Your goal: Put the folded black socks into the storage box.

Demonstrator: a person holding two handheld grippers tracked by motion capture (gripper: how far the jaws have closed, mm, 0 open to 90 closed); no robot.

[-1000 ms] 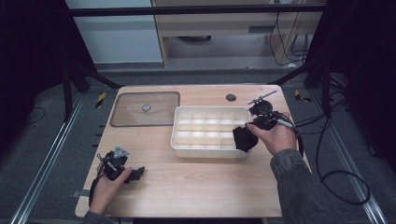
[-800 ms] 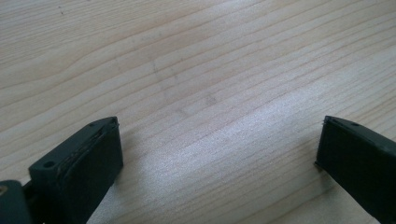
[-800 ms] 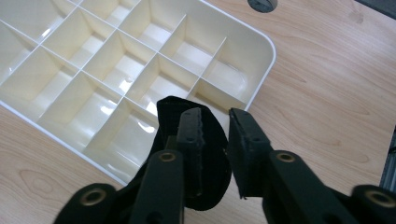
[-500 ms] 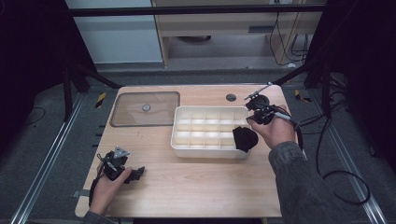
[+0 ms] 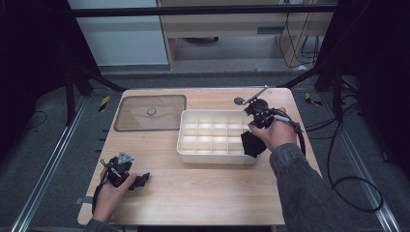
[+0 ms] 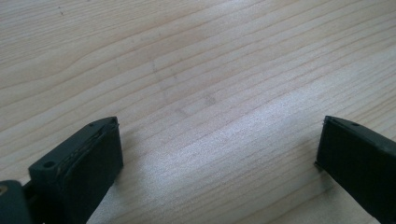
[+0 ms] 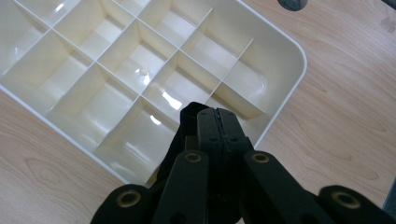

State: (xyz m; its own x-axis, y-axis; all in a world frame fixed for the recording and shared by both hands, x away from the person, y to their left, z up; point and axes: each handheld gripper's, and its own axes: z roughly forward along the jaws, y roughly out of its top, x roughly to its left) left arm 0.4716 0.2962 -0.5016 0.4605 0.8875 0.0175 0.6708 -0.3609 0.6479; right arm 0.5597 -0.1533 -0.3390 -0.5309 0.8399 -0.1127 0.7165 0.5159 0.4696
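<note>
Two tongs are worked by a person at a wooden table (image 5: 203, 193). The left tongs (image 5: 142, 180) lie low over the near left part of the table, held in the left hand (image 5: 110, 193). In the left gripper view the left tongs (image 6: 217, 154) stand wide, with bare wood between the two black jaws and nothing touching either pad.

The right tongs (image 5: 251, 145) are held in the right hand (image 5: 273, 133) and point down at the near right corner of the tray (image 5: 212, 157). In the right gripper view the right tongs (image 7: 218, 114) are closed, their jaws pressed flat together along their whole length, and their tips hang over the tray (image 7: 285, 56) at a compartment next to its rounded corner. A black piece (image 7: 184, 123) shows just beside the closed tips, on their left in that view. Whether it is pinched between them or only lies behind them cannot be told.

The tray is cream-coloured, split by thin walls into a grid of compartments, and sits right of the table's middle with its long side parallel to the near edge. A clear lid (image 5: 151, 112) with a small knob at its centre lies flat on the far left part of the table, just beside the tray and not touching it. A small dark disc (image 5: 239, 101) rests on the wood behind the tray, near the far edge. A cable (image 5: 338, 183) trails from the right tongs over the table's right edge to the floor.
</note>
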